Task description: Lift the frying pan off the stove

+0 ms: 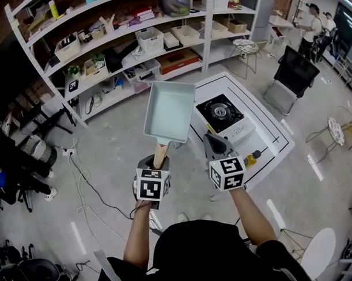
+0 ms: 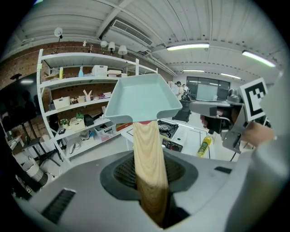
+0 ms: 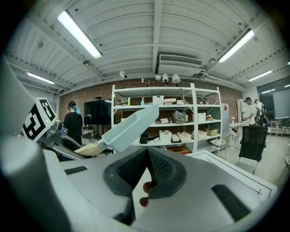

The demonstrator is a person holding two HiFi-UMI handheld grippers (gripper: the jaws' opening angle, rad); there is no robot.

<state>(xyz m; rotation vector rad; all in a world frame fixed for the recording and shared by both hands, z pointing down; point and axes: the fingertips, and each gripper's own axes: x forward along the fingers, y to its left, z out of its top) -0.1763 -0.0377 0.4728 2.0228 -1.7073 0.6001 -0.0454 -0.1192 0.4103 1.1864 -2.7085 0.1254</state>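
Beside the stove (image 1: 220, 111), left claw (image 2: 150, 190) clamped on frying pan (image 1: 169, 112) handle, right claw (image 3: 147, 156) shut empty, evident only in its view.

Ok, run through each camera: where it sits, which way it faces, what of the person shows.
Head view: on the person's head, looking steeply down at the pan, stove and shelves; both arms, left tongs and right tongs show.
Left gripper view: on the left tongs, looking along the pan's handle toward the shelves; the right tongs show at right.
Right gripper view: on the right tongs, facing the shelves; its shut jaws and a fingertip behind them show.
Shared: all three catch the pan and shelves.
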